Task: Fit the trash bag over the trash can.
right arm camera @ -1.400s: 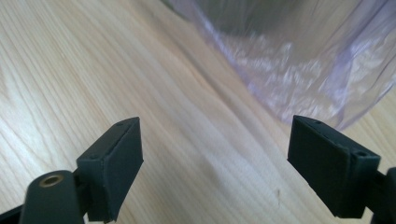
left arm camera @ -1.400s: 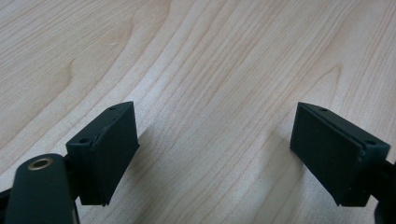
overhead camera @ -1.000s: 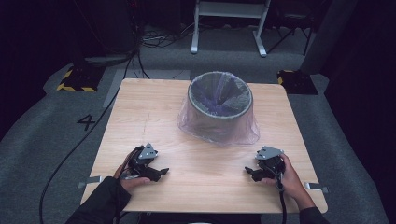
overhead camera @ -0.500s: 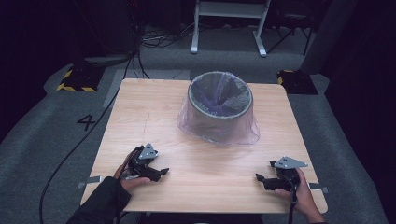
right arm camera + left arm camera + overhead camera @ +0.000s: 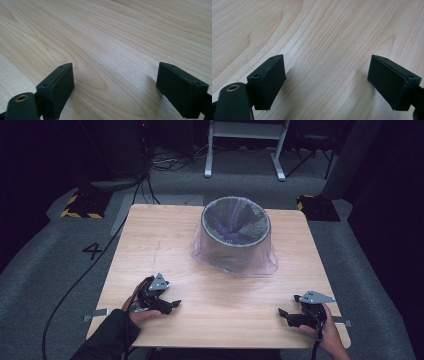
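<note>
— Meanwhile, at the worktop's (image 5: 150, 245) near edge: left gripper (image 5: 172, 305) and right gripper (image 5: 283, 314), fingers wide, the right's just opened further, holding nothing.
— And the bag-lined bin (image 5: 235, 237)?
— Toward the far edge, well apart from both.

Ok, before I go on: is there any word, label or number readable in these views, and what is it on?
"4": a dark numeral on the grey floor, at about, left of the wooden table.
The yellow-and-black hazard stripes on the floor block are a pattern, with no lettering.
Nothing is printed on the bin, its plastic liner or the gripper fingers.
</note>
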Available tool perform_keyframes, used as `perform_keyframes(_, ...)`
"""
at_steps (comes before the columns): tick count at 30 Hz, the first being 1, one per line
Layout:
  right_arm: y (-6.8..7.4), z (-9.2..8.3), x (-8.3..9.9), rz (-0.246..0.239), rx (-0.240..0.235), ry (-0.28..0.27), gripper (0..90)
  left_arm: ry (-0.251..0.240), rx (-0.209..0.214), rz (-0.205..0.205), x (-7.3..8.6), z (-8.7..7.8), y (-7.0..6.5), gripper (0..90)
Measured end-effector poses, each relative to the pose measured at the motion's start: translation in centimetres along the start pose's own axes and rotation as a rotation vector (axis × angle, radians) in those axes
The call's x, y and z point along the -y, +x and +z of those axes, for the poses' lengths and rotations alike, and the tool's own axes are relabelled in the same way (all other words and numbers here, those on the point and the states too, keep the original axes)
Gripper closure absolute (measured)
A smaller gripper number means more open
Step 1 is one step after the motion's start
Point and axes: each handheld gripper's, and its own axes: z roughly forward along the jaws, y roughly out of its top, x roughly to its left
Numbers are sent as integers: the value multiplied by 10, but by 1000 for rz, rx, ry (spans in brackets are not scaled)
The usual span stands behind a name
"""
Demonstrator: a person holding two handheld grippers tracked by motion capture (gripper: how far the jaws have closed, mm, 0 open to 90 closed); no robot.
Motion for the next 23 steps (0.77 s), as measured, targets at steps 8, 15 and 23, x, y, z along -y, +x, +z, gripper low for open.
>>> perform_keyframes(8,2,2,-1,-11,32,6,75,-1,6,1,-1,2,0,139)
perform_keyframes(15,1,2,-1,-2,29,11,68,2,6,4,-2,2,1,137)
perform_keyframes(23,1,2,-1,-10,31,8,67,2,8,5,-3,3,1,136)
